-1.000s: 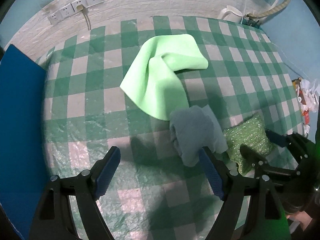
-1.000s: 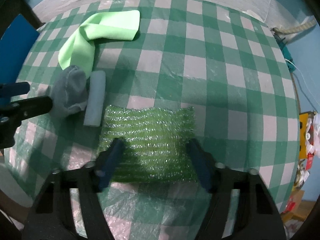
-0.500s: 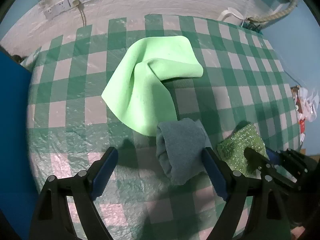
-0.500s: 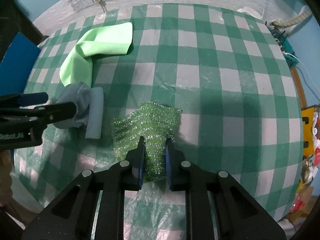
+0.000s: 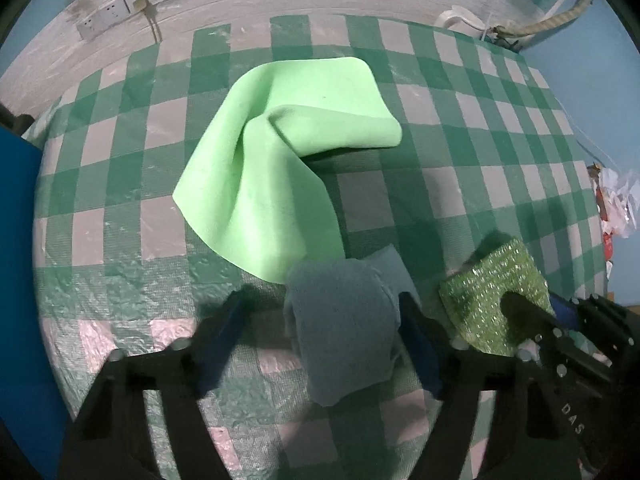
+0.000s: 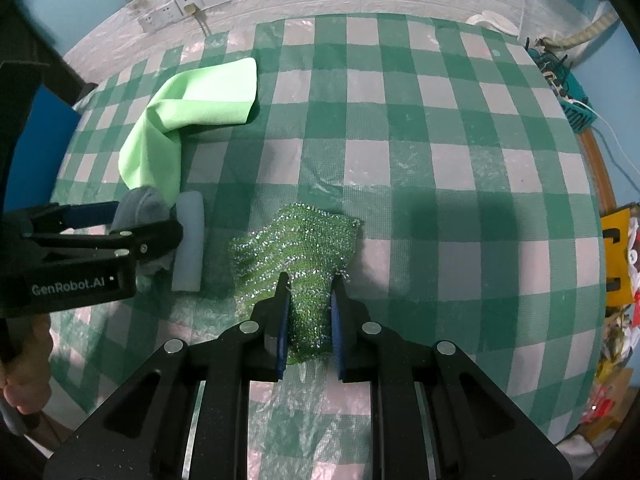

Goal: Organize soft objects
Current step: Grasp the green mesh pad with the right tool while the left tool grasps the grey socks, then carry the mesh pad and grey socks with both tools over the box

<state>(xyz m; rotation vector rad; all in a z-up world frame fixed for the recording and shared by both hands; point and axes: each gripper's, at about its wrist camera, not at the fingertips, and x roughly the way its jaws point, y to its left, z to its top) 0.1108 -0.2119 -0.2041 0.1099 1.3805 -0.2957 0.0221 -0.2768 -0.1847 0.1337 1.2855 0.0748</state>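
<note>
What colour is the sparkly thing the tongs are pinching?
The sparkly scrubbing cloth is glittery green with wavy stripes, seen best in the right wrist view.

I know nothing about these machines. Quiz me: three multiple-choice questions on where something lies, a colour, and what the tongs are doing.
1. Where is the light green cloth relative to the sparkly scrubber?
A far left B near right C underneath

2. What colours are the checked tablecloth?
A red, yellow B green, white C black, blue

3. What are the right tongs doing?
A hanging open B pinching the scrubber C gripping the green cloth

Answers: 1 A, it lies toward the wall, leftward. 2 B, green and white squares. 3 B, scrubber bunched between the closed fingers.
</note>
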